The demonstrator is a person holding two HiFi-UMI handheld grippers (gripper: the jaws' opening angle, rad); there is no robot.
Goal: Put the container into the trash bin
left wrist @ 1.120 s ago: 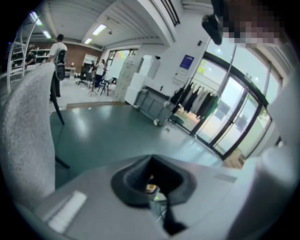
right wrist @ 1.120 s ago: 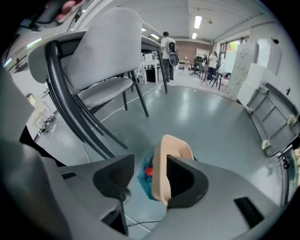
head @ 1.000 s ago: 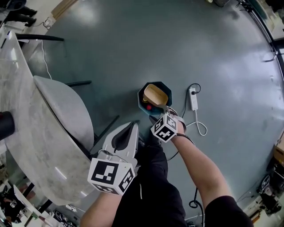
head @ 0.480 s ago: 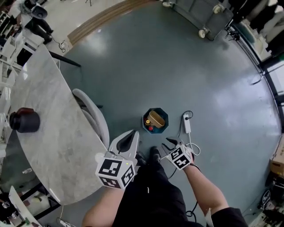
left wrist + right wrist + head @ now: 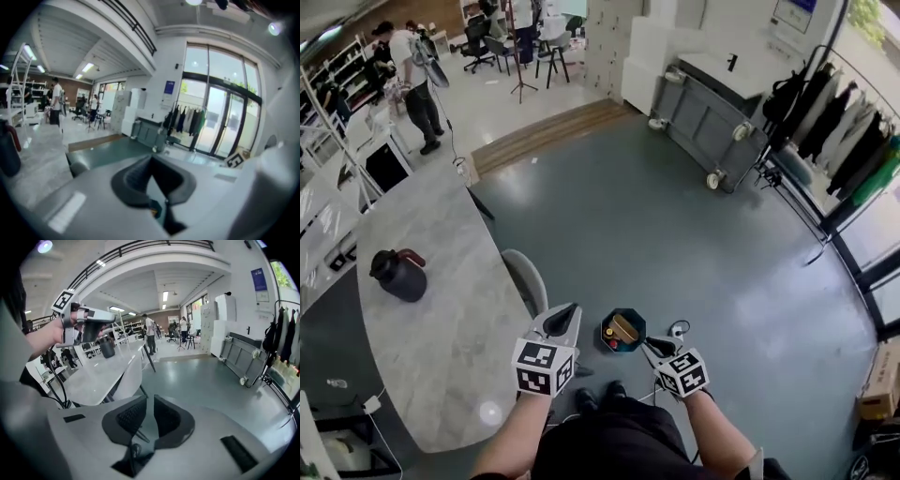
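The dark teal trash bin (image 5: pixel 606 330) stands on the floor just ahead of my feet. The tan container (image 5: pixel 625 328) lies inside it beside small red and yellow items. My right gripper (image 5: pixel 650 343) hangs high above the floor to the right of the bin. Its jaws are closing, a narrow gap (image 5: pixel 150 401) still shows, and nothing is between them. My left gripper (image 5: pixel 569 308) is raised left of the bin, its fingertips (image 5: pixel 151 158) meeting on nothing. It also shows in the right gripper view as the left gripper (image 5: pixel 112 316), held in a hand.
A long marble table (image 5: pixel 422 319) runs along my left with a dark jug (image 5: pixel 398 275) on it and a grey chair (image 5: pixel 528 278) tucked beside it. A white power strip (image 5: pixel 678 330) and cable lie right of the bin. A wheeled cabinet (image 5: pixel 712 131), a clothes rack (image 5: pixel 834 122) and a person (image 5: pixel 417 89) are far off.
Both grippers have lifted well away from the bin, where the container stays. The right jaws have drawn much closer together. The head view now takes in far more of the room.
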